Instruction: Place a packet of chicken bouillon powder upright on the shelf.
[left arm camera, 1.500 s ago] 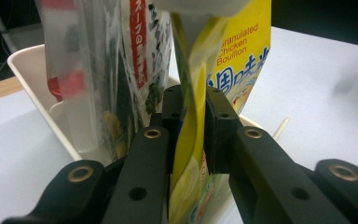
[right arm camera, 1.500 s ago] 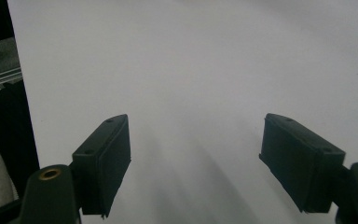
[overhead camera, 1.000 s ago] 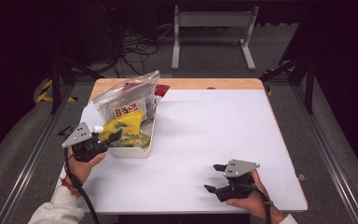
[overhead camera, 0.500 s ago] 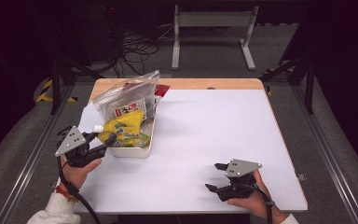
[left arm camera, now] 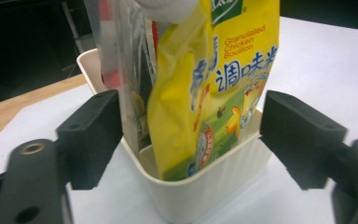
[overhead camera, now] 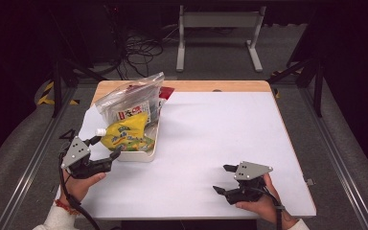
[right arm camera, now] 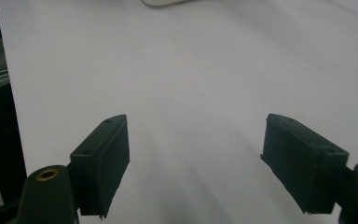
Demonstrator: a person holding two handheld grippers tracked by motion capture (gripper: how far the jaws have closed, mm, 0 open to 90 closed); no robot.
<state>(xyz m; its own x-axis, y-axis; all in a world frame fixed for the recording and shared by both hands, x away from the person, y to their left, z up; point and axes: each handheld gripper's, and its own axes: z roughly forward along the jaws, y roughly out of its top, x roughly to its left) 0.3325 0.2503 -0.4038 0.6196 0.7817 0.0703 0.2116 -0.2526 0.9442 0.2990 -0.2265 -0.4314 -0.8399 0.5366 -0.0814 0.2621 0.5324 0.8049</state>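
Near the surface's left edge, a yellow bouillon pouch (overhead camera: 124, 135) stands in a cream tub (overhead camera: 139, 154) beside a clear bag (overhead camera: 130, 101). Just short of the pouch, the left gripper (overhead camera: 106, 152) has just been opening its jaws, now spread and touching nothing. By the near edge, the right gripper (overhead camera: 224, 178) rests with jaws spread, empty.

Bright overhead light whitens the table (overhead camera: 211, 143) against dark surroundings, while both gripper views look soft and slightly blurred.
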